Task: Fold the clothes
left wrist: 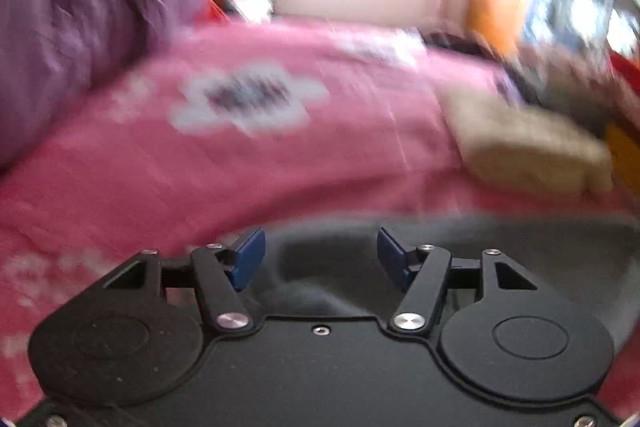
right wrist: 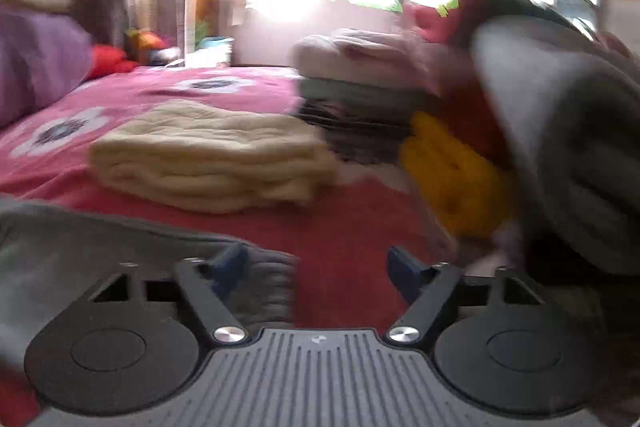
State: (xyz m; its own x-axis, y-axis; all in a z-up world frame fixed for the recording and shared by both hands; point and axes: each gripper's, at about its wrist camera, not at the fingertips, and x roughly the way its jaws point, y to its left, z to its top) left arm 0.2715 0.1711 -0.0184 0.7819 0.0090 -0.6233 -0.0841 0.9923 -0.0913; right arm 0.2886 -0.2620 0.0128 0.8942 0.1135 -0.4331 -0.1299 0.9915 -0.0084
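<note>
A dark grey garment (left wrist: 500, 251) lies flat on the pink flowered bedspread (left wrist: 280, 155), right under my left gripper (left wrist: 320, 259), which is open and holds nothing. The same grey garment (right wrist: 80, 239) shows at the lower left of the right wrist view, its ribbed edge beside my left blue fingertip (right wrist: 230, 267). My right gripper (right wrist: 316, 271) is open, with bare bedspread (right wrist: 344, 235) between its fingers. A folded cream garment (right wrist: 208, 155) rests on the bed ahead; the left wrist view shows it as a cream bundle (left wrist: 528, 147) at the right. Both views are blurred.
A purple pillow (left wrist: 60, 39) lies at the left. A stack of folded clothes (right wrist: 360, 83) stands behind the cream one, with a yellow item (right wrist: 448, 167) and a rolled grey blanket (right wrist: 568, 131) at the right. Bright windows fill the background.
</note>
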